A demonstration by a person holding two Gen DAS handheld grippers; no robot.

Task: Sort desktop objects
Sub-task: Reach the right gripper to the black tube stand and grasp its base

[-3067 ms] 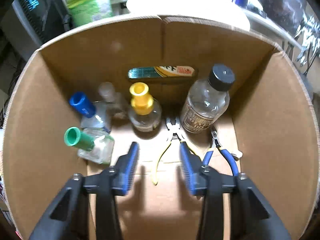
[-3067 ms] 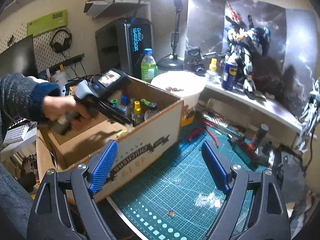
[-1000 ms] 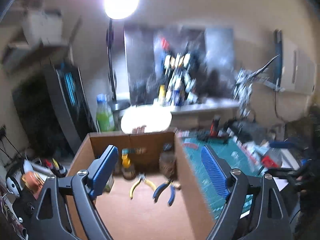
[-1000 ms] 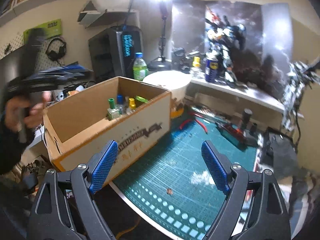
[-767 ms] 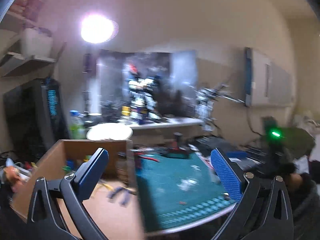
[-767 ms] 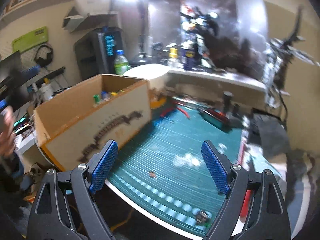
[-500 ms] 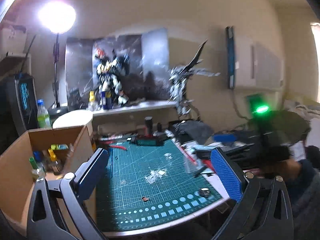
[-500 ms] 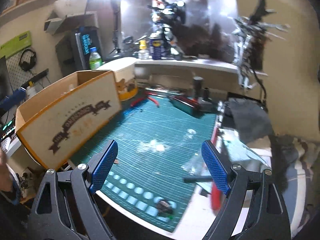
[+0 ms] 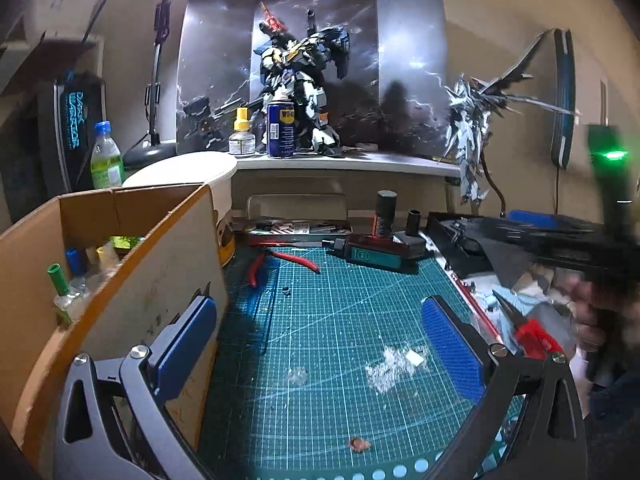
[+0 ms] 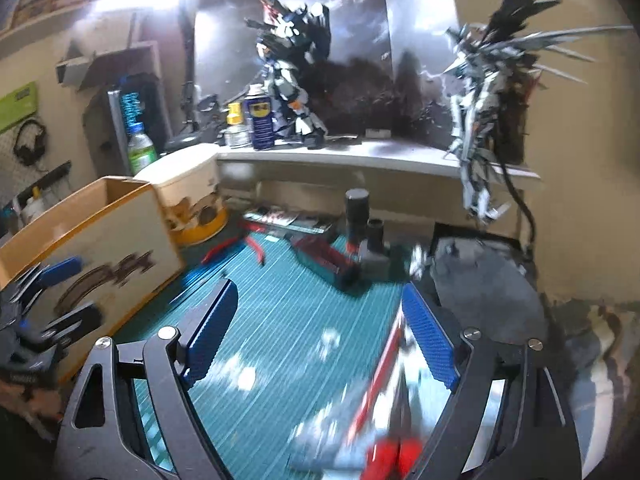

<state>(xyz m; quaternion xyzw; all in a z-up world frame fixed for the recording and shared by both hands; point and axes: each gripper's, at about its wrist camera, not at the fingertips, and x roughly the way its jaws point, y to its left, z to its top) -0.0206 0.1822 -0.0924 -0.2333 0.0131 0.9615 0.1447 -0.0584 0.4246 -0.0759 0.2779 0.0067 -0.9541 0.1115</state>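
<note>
A cardboard box (image 9: pixel 132 280) stands at the left of the green cutting mat (image 9: pixel 340 320) and holds several small bottles (image 9: pixel 76 276). It also shows in the right wrist view (image 10: pixel 92 236). My left gripper (image 9: pixel 320 340) is open and empty above the mat, beside the box's right wall. My right gripper (image 10: pixel 320 332) is open and empty over the mat's right side; the view is blurred. Red-handled pliers (image 9: pixel 528 332) lie at the mat's right edge, below the right hand, and appear as a red blur in the right wrist view (image 10: pixel 394 456). Red cutters (image 9: pixel 276 260) lie at the mat's far side.
A black and teal tool (image 9: pixel 376 252) lies at the back of the mat. A shelf behind carries a spray can (image 9: pixel 280 128), a yellow-capped bottle (image 9: pixel 241 136) and model robots (image 9: pixel 300 84). A white tub (image 9: pixel 188 172) and a drink bottle (image 9: pixel 106 160) stand behind the box. Clutter lies right of the mat.
My left gripper has come out of the box and swung right over the mat, opening wider. My right gripper has swung right toward the mat's right edge and the red pliers.
</note>
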